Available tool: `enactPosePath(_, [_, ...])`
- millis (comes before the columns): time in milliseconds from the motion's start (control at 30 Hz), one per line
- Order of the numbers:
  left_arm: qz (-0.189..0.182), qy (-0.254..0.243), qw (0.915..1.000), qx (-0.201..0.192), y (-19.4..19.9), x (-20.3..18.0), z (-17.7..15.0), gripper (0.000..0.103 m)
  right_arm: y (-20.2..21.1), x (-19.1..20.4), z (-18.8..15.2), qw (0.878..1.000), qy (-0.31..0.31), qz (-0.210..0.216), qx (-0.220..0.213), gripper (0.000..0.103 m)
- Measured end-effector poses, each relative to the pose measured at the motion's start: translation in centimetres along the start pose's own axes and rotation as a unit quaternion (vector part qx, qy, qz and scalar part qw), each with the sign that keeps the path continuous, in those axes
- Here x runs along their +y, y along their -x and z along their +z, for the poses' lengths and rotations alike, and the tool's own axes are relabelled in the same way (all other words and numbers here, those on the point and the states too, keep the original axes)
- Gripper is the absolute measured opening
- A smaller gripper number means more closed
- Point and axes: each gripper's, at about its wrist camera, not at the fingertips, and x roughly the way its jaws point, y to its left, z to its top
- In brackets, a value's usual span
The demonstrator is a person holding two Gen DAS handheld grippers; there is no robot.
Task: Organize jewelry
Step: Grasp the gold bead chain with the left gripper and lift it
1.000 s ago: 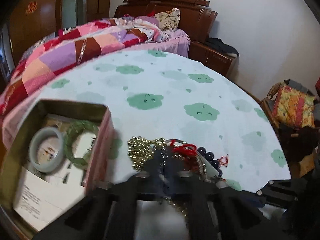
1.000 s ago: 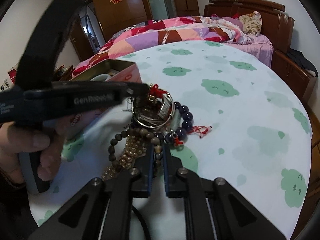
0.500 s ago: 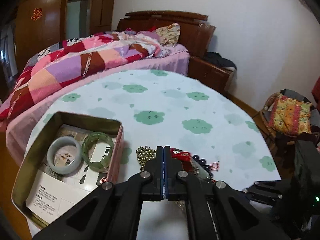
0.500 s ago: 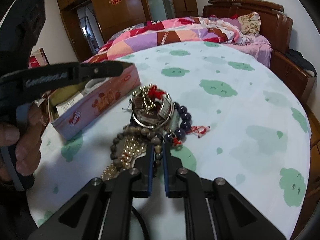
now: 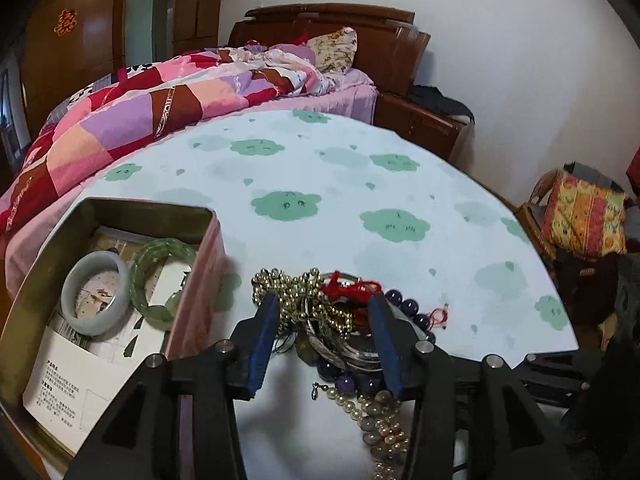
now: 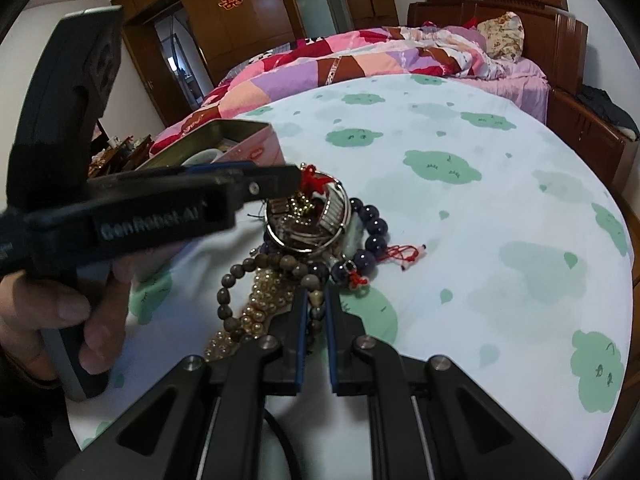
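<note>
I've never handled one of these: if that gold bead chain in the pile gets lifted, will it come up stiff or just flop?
Probably floppy: the gold bead chain lies bunched in loose loops. It may drag neighbours along, since it is tangled with the red cord and silver bangle. The small round beads look smooth, so they could slip between the opening left gripper.

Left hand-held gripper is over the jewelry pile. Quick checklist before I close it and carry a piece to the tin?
1. Left hand-held gripper jaws opening, pads apart either side of the pile top: ok.
2. Single piece isolated: not ok; gold bead chain, red cord and silver bangles are tangled.
3. Right hand-held gripper shut on the brown bead strand, anchoring it: ok.
4. Tin open beside the pile, room left: ok.
5. Pale bangle and green bangle already inside: ok.
</note>
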Motion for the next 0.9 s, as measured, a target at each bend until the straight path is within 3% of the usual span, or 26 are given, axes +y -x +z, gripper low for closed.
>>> enactPosePath(100, [-0.001, 0.005, 0.9999, 0.012, -0.7, 0.3, -0.5, 0.046, 0.0, 0.0, 0.0, 1.000, -0.001, 0.001, 0.000, 0.011])
enactPosePath(200, [-0.001, 0.010, 0.9998, 0.017, -0.8, 0.6, -0.6, 0.018, 0.1, 0.1, -0.1, 1.000, 0.001, -0.002, 0.000, 0.011])
enactPosePath(300, [-0.007, 0.018, 0.9997, 0.011, -0.4, 0.8, -0.6, 0.011, 0.1, 0.2, -0.1, 1.000, 0.003, -0.004, 0.000, 0.011])
enactPosePath(567, [0.001, 0.004, 0.9999, -0.011, 0.9, 0.1, -0.7, 0.010, 0.1, 0.3, -0.1, 1.000, 0.004, -0.005, 0.000, 0.011])
enactPosePath(633, [-0.009, 0.003, 0.9997, -0.022, 1.4, -0.1, -0.7, 0.002, 0.1, 0.2, -0.1, 1.000, 0.004, -0.005, 0.000, 0.011])
enactPosePath(800, [-0.022, -0.004, 0.9997, 0.004, 0.5, -0.8, -1.1, 0.002, 0.2, 0.3, -0.1, 1.000, 0.005, -0.006, 0.001, 0.011])
enactPosePath(900, [-0.008, -0.002, 1.0000, -0.004, 0.7, -0.6, -1.1, 0.003, 0.1, 0.4, -0.1, 1.000, 0.004, -0.005, 0.002, 0.011])
